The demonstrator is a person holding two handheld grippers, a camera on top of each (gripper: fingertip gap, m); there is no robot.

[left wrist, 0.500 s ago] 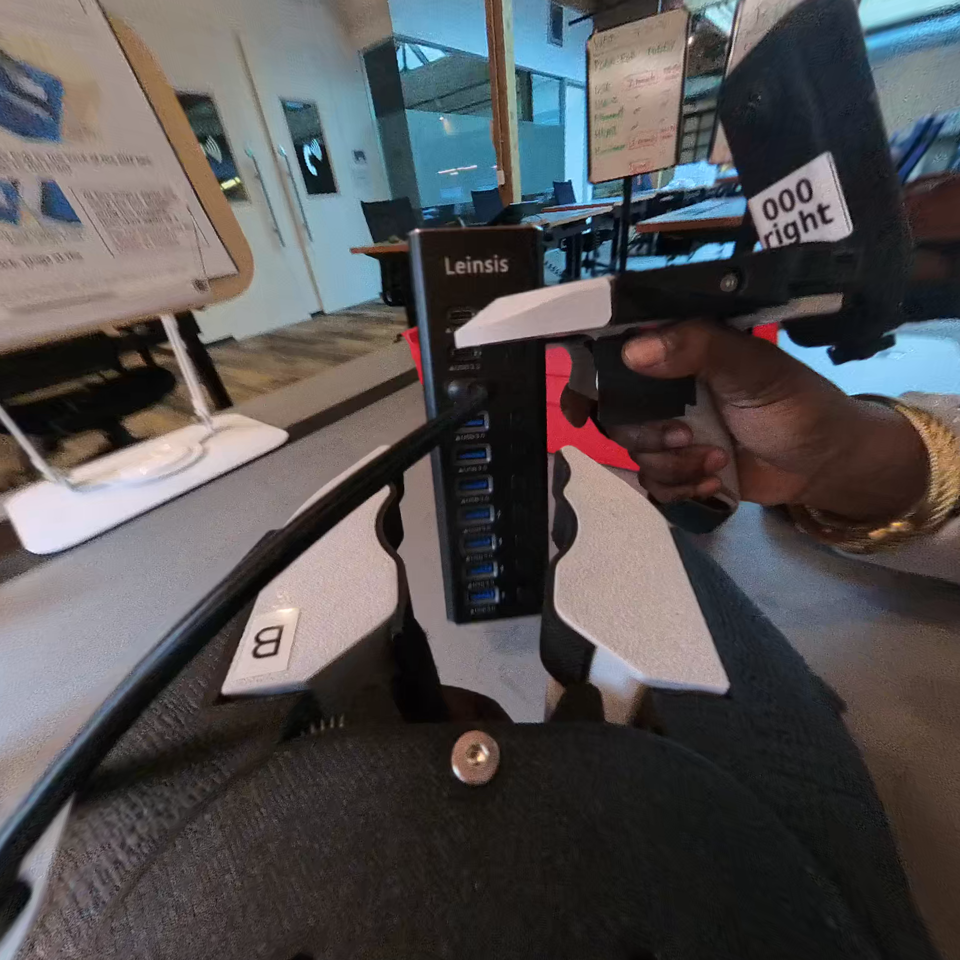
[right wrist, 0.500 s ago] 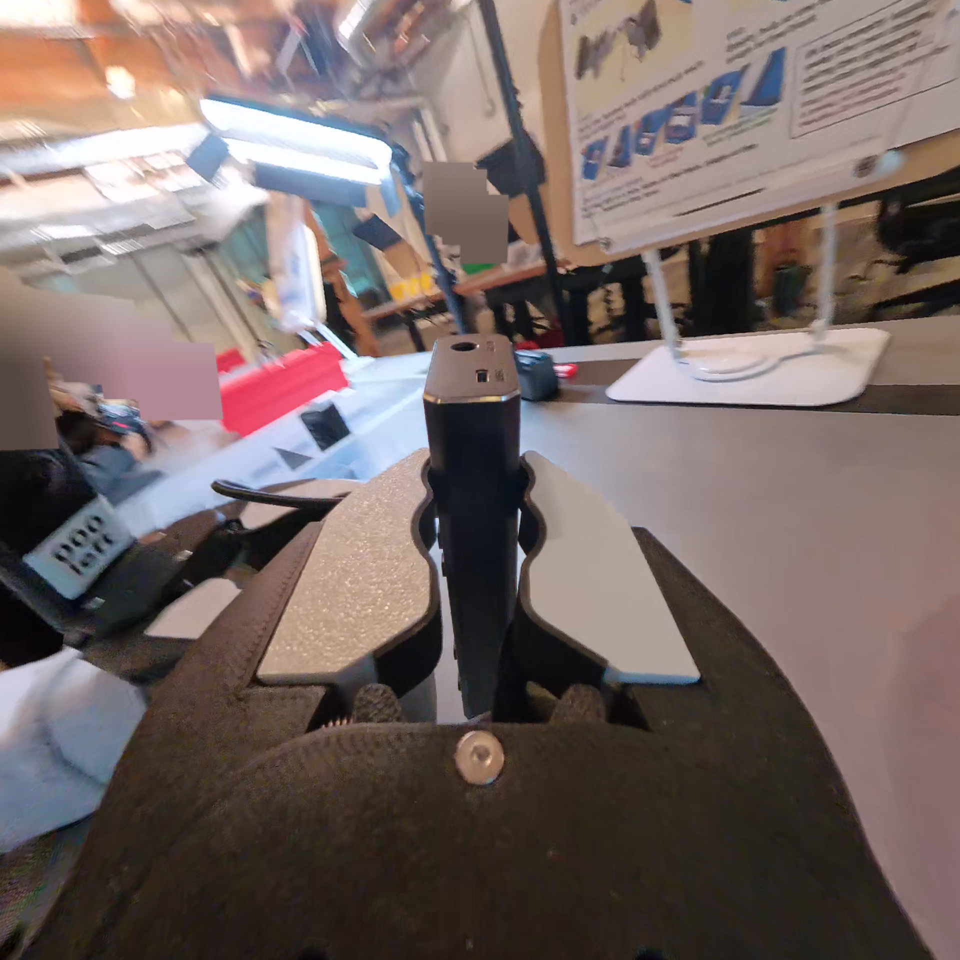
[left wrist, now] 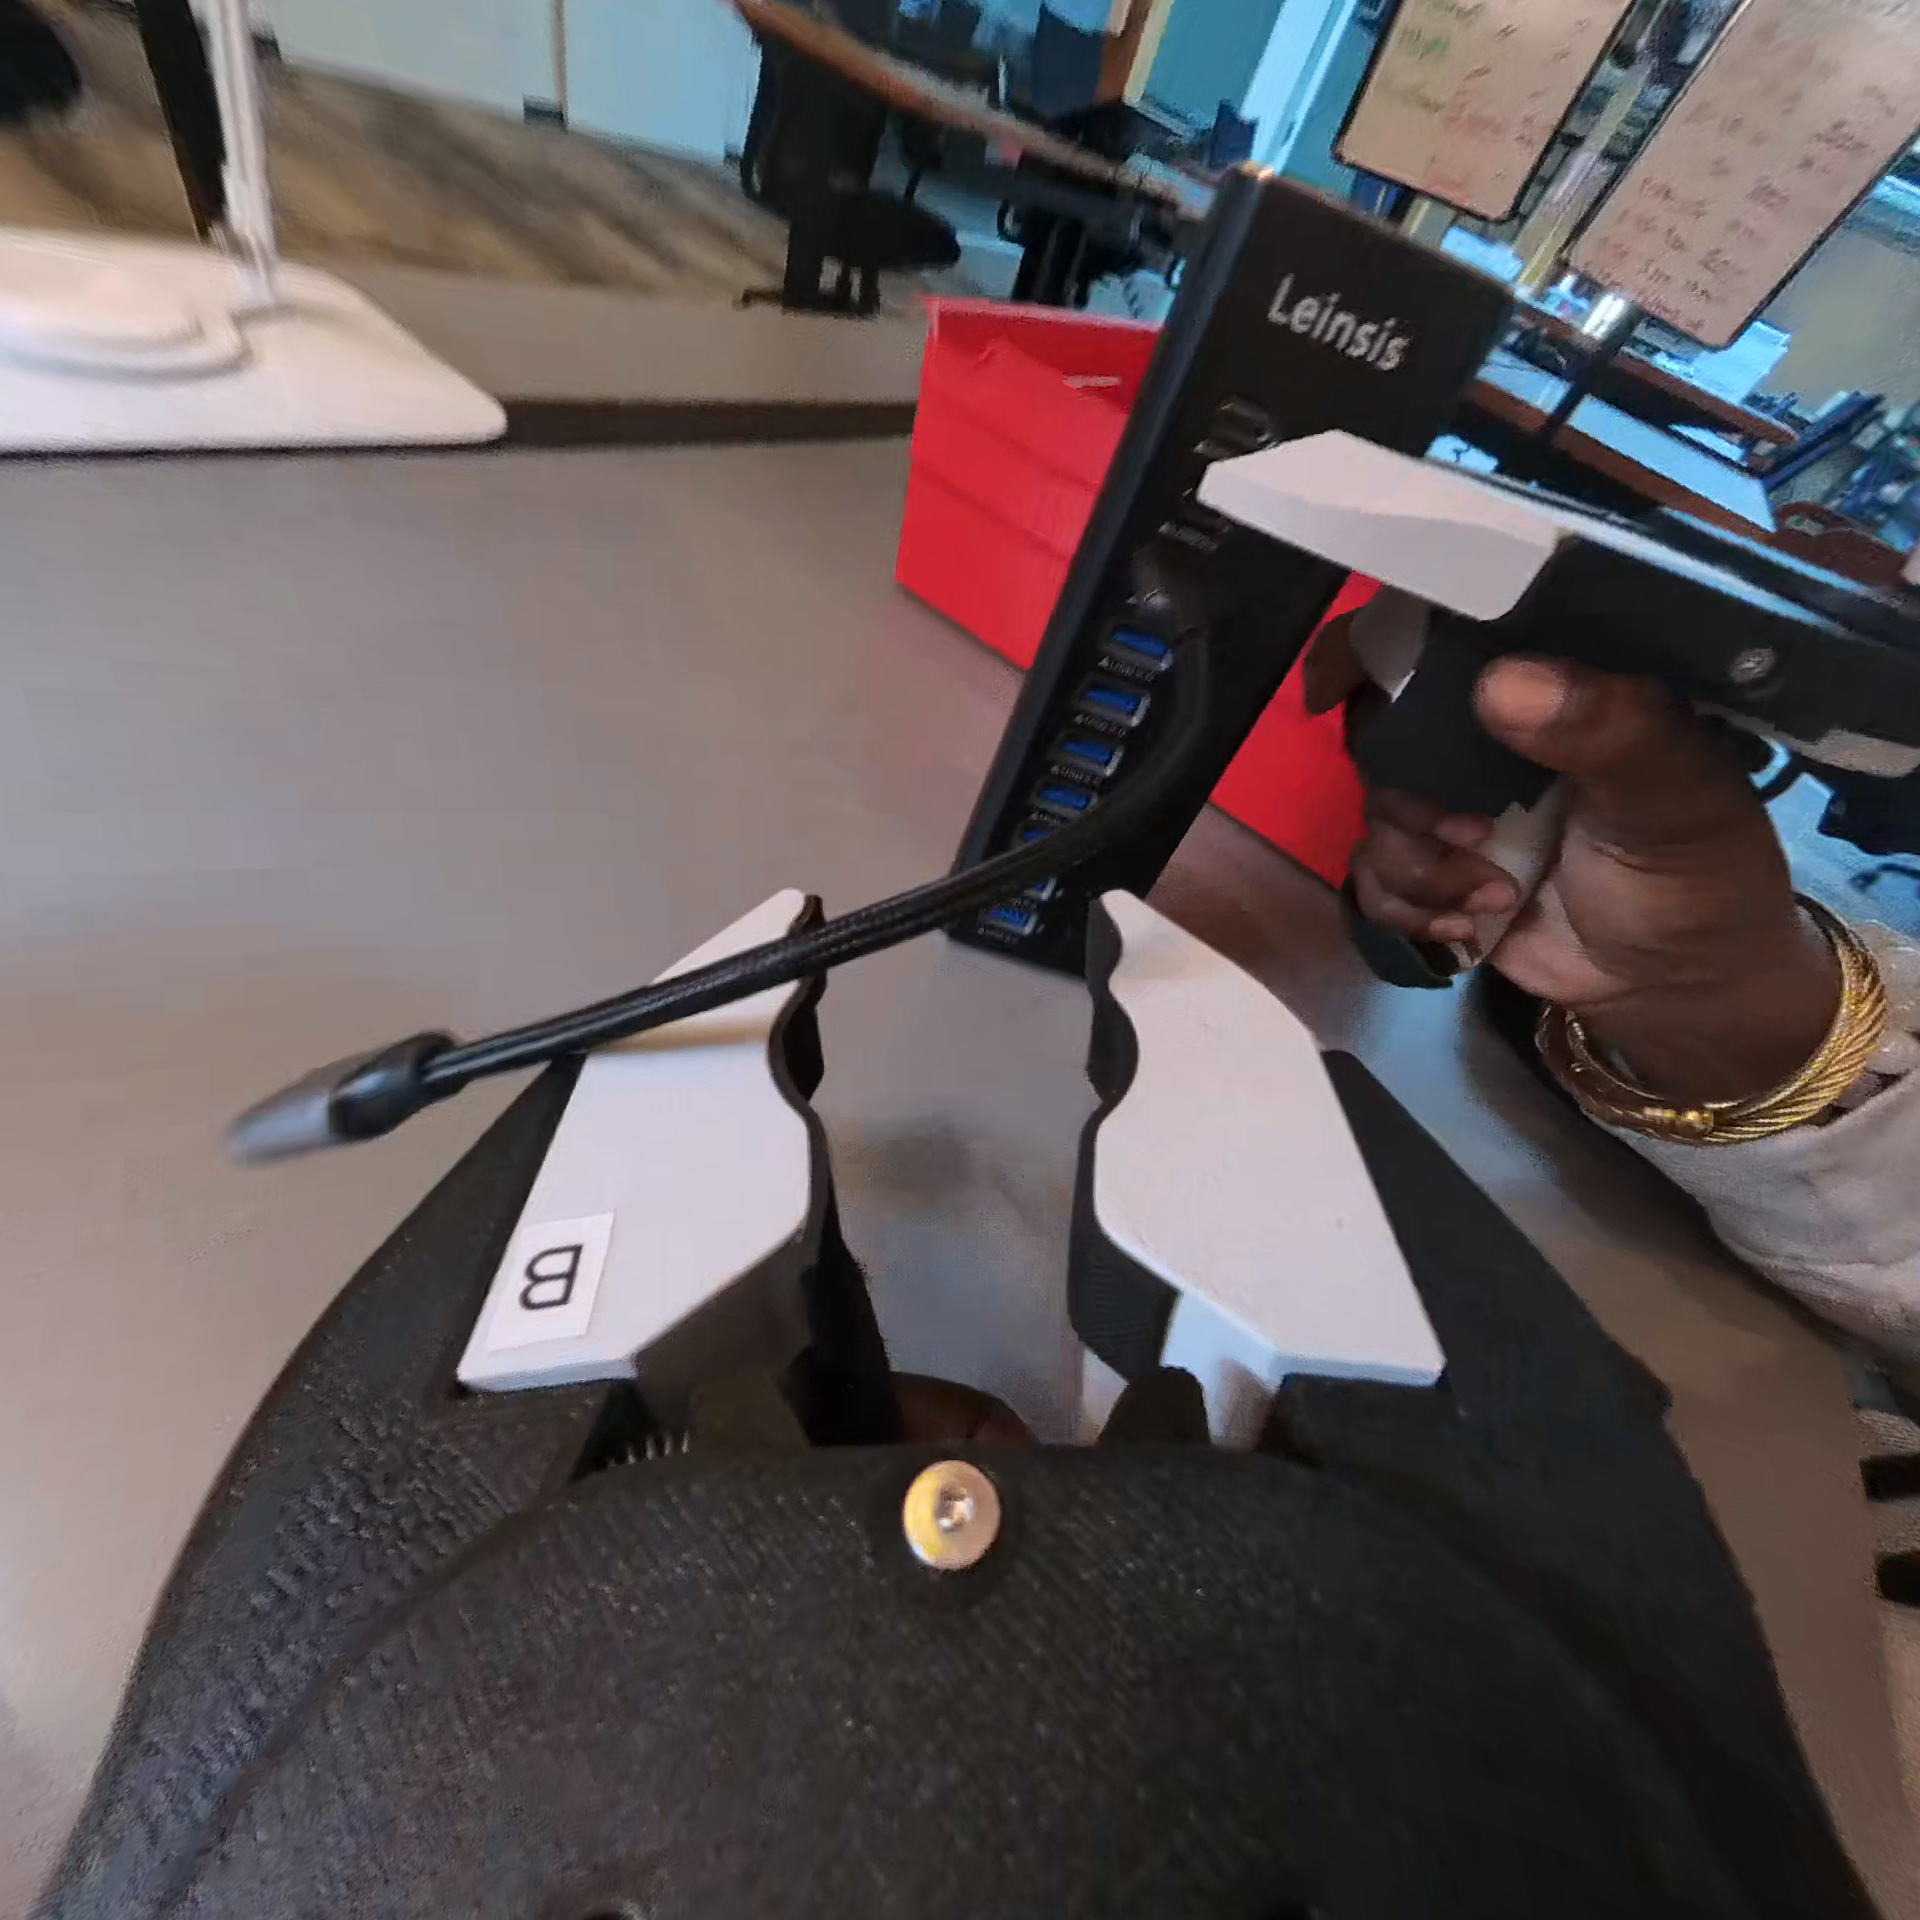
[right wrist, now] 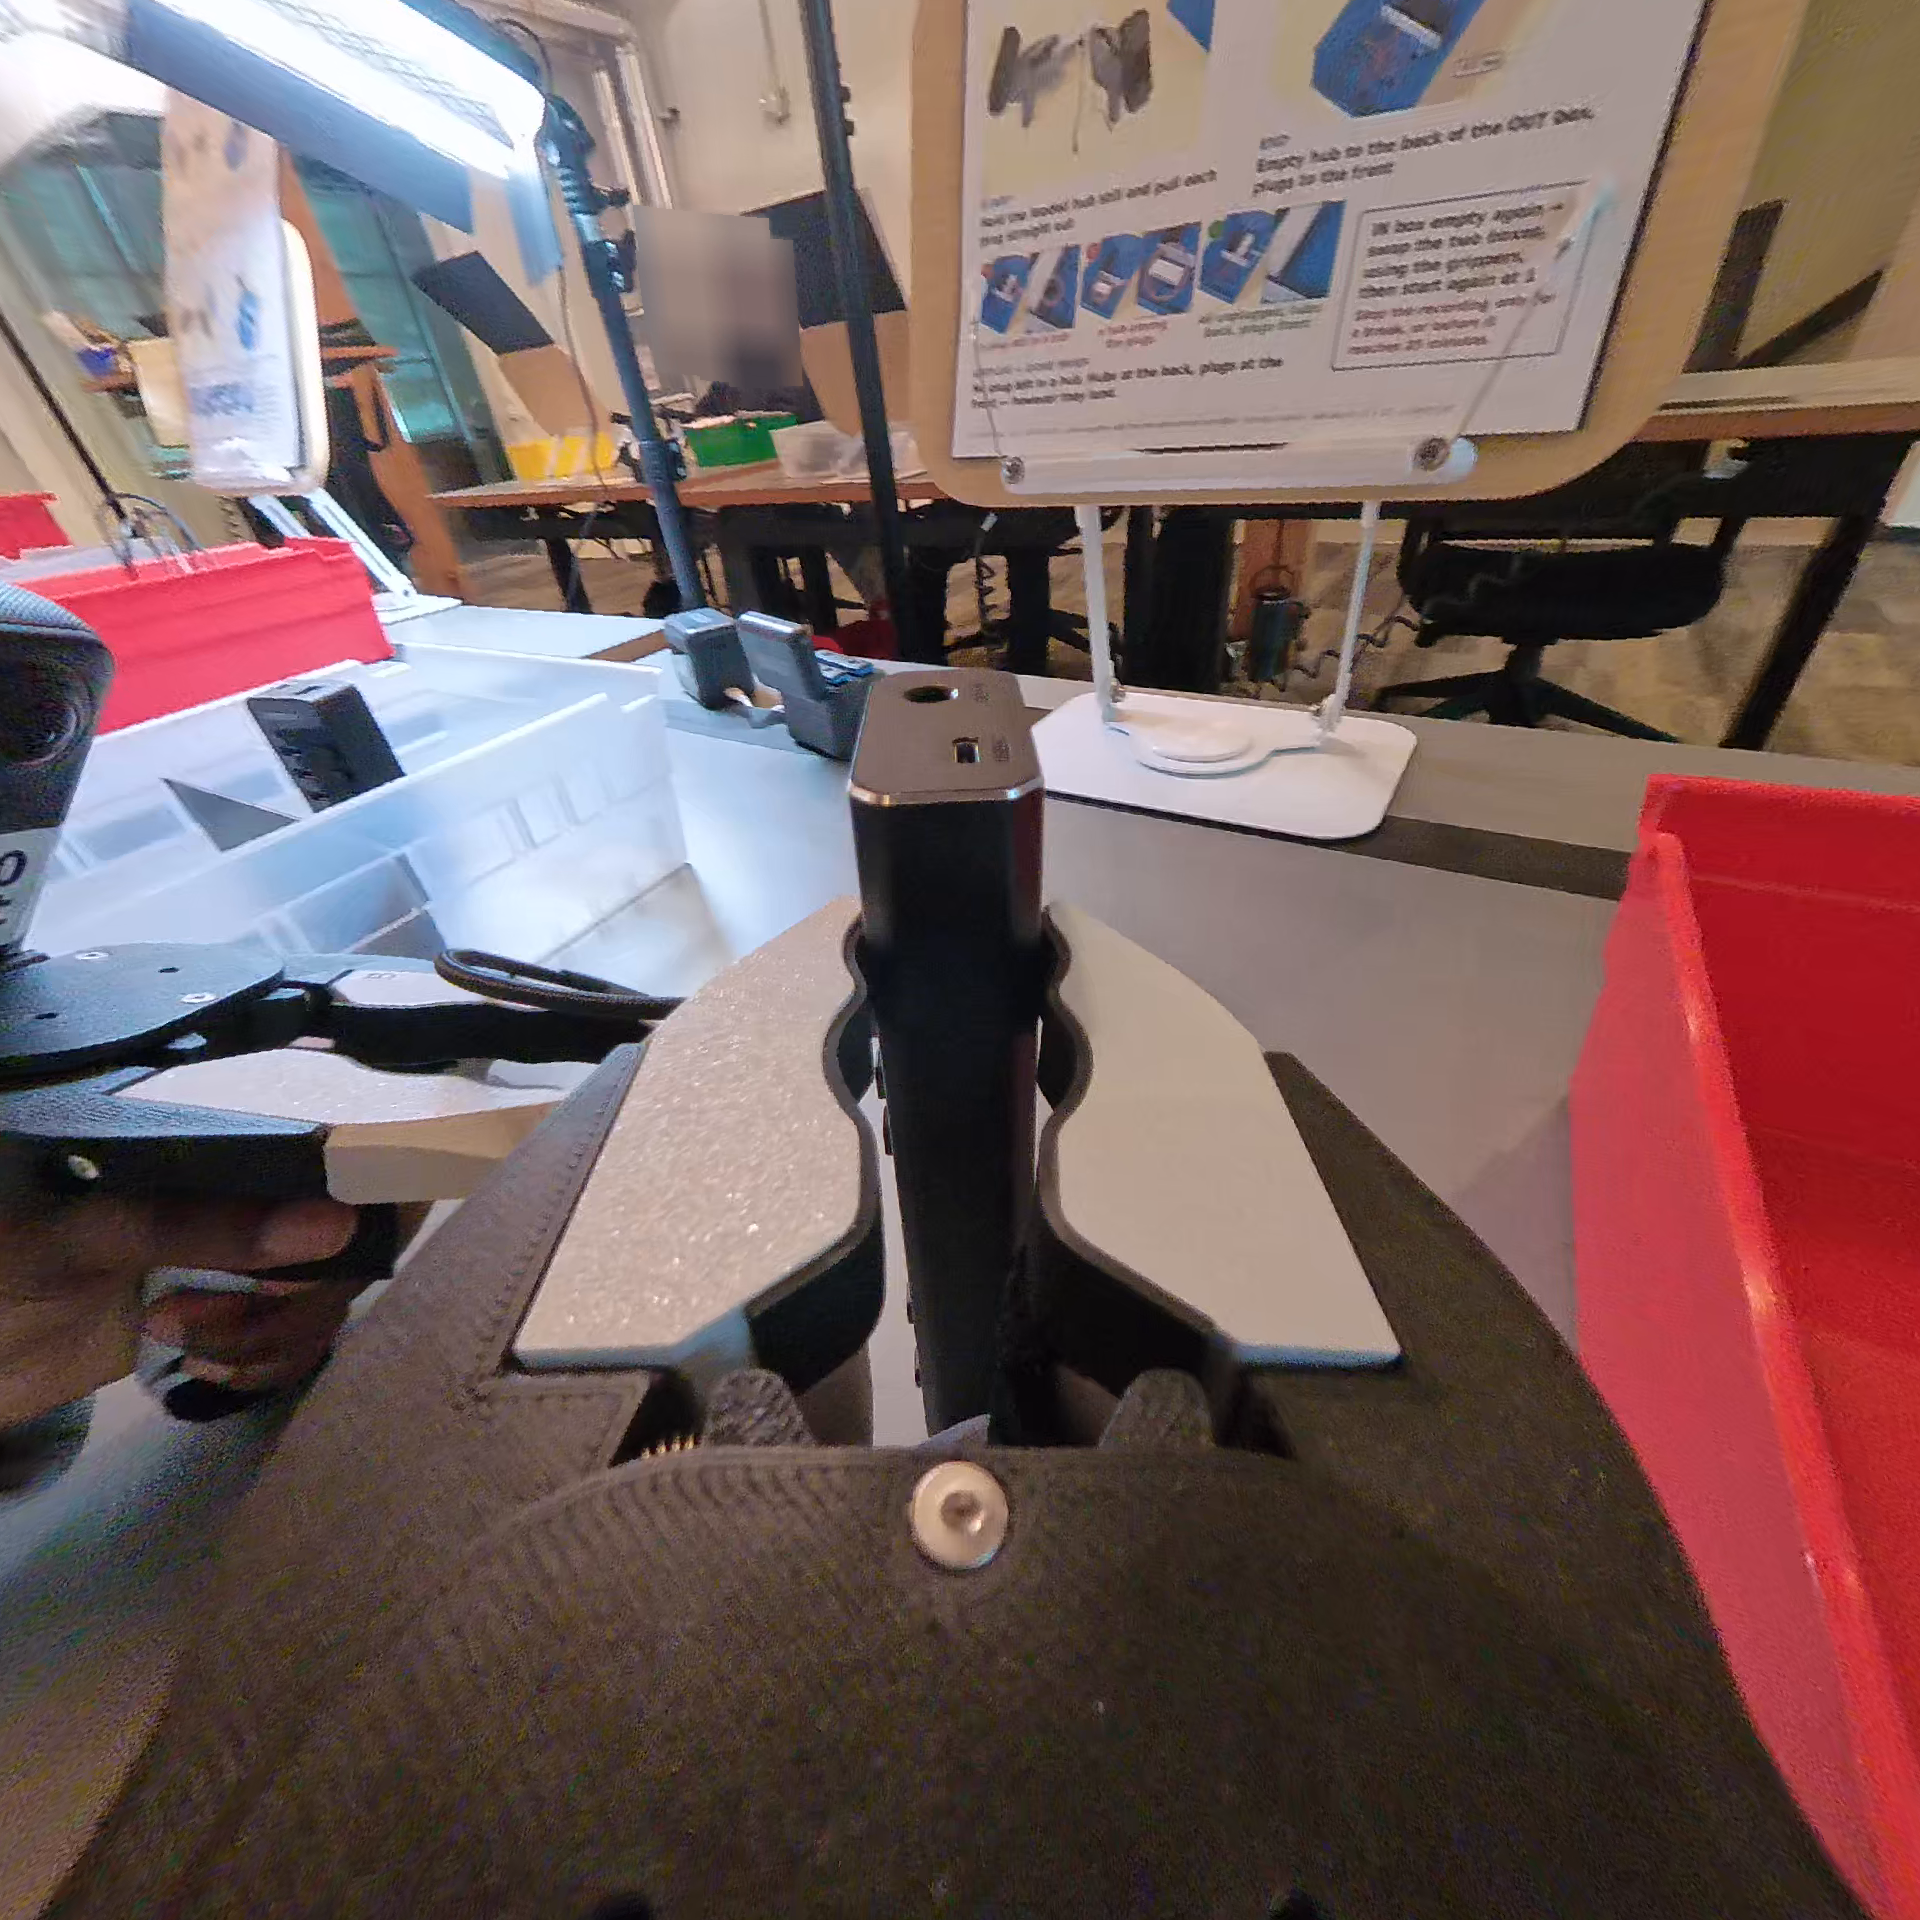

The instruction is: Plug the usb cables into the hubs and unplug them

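1. Left gripper (left wrist: 951, 940), seen in the left wrist view, has its two white, wavy-edged fingers spread wide with only bare grey table (left wrist: 416, 727) between them. A black braided cable (left wrist: 831, 945) lies across the left fingertip; its blurred silver plug (left wrist: 286, 1103) hangs free to the left, and I cannot tell if the far end sits in a port. Behind, the black hub (left wrist: 1236, 582) leans, its blue ports partly hidden by the cable, with the right gripper's finger crossing it.

2. Right gripper (right wrist: 951, 971), in the right wrist view, is clamped on the hub's (right wrist: 948, 935) smooth, narrow sides, holding it upright. A red bin (right wrist: 1766, 1195) is cut off at right.
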